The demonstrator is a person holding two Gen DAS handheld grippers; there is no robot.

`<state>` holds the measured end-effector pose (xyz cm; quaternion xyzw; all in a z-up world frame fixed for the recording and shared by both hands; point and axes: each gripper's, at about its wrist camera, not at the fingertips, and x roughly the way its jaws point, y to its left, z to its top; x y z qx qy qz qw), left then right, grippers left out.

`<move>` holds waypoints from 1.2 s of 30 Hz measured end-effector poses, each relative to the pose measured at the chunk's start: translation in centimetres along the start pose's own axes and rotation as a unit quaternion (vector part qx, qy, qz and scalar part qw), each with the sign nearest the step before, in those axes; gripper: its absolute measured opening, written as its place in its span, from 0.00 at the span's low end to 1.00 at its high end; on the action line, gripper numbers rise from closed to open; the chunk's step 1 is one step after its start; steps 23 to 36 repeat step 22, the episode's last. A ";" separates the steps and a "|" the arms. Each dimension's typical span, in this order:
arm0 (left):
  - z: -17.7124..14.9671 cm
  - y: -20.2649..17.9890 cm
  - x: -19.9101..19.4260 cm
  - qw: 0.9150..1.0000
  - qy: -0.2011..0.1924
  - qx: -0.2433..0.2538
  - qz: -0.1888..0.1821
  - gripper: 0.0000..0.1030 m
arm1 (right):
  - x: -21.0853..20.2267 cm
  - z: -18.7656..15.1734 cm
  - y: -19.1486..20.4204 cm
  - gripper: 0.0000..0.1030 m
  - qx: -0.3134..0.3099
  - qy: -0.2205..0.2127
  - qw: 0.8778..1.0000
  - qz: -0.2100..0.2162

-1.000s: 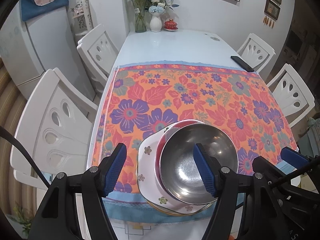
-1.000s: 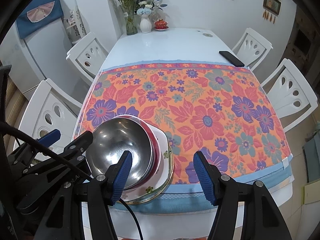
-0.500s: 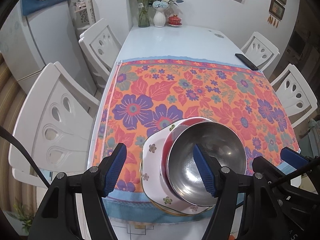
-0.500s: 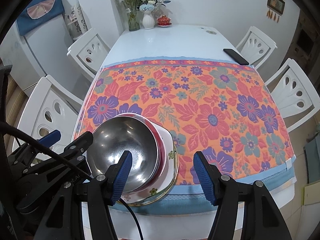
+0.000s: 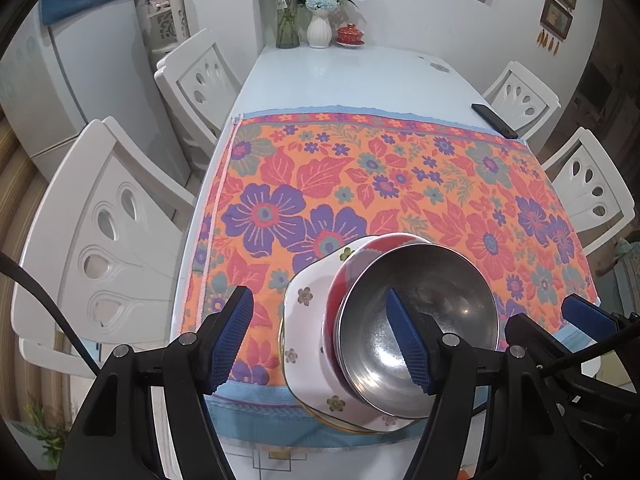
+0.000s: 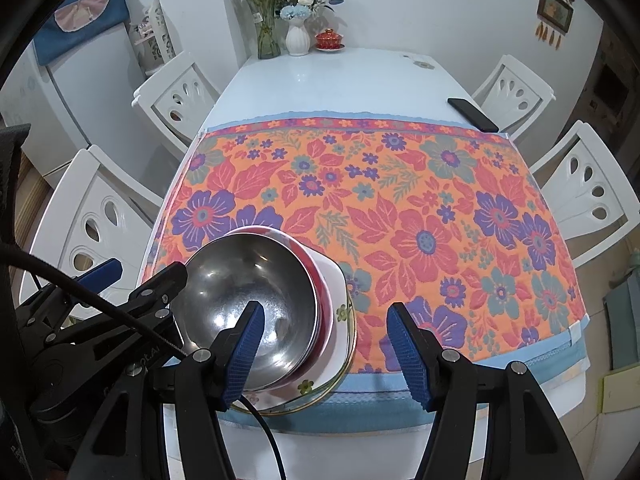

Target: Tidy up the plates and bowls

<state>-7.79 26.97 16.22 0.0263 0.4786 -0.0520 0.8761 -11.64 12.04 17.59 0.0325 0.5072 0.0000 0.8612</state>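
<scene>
You have a long white tabletop [image 5: 340, 80] under a flowered cloth [image 5: 400, 184], and the whole stack sits at its near edge, close to the cloth's blue border. At the bottom lies a white flowered plate [image 5: 304, 320] on a gold-rimmed one that barely shows, then a red bowl [image 5: 380, 246], then the steel bowl [image 5: 440, 312] nested on top.

Your left gripper [image 5: 320, 338] hangs above the stack with its fingers wide apart and nothing between them; your right gripper [image 6: 322, 346] is likewise spread and empty.

The stack looks finished, so I judge the step is to check it or back away. Lift both grippers straight up. The steel bowl leans toward the near side, so a nudge on its rim could slide it off the red bowl and over the table edge.

The left view shows the white plate's left side and the bowl's near lip. Only the right view shows the gold rim curving round the plate's right side, and your left gripper's body close beside the steel bowl.
</scene>
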 end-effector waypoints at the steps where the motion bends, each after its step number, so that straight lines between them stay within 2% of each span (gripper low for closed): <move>1: 0.0 0.0 0.0 1.000 0.000 0.000 0.000 0.65 | 0.0 0.0 -0.1 0.60 0.001 0.001 1.000 0.001; 14: 0.0 0.0 0.1 1.000 0.001 -0.002 0.003 0.65 | 0.1 0.0 -0.1 0.60 0.001 0.003 1.000 0.001; 20: 0.0 0.5 0.1 1.000 -0.018 -0.011 0.021 0.65 | 0.5 -0.3 0.3 0.60 -0.005 0.008 1.000 0.003; 36: 0.1 0.6 0.1 1.000 -0.019 -0.012 0.019 0.66 | 0.5 -0.3 0.4 0.60 -0.008 0.008 1.000 0.003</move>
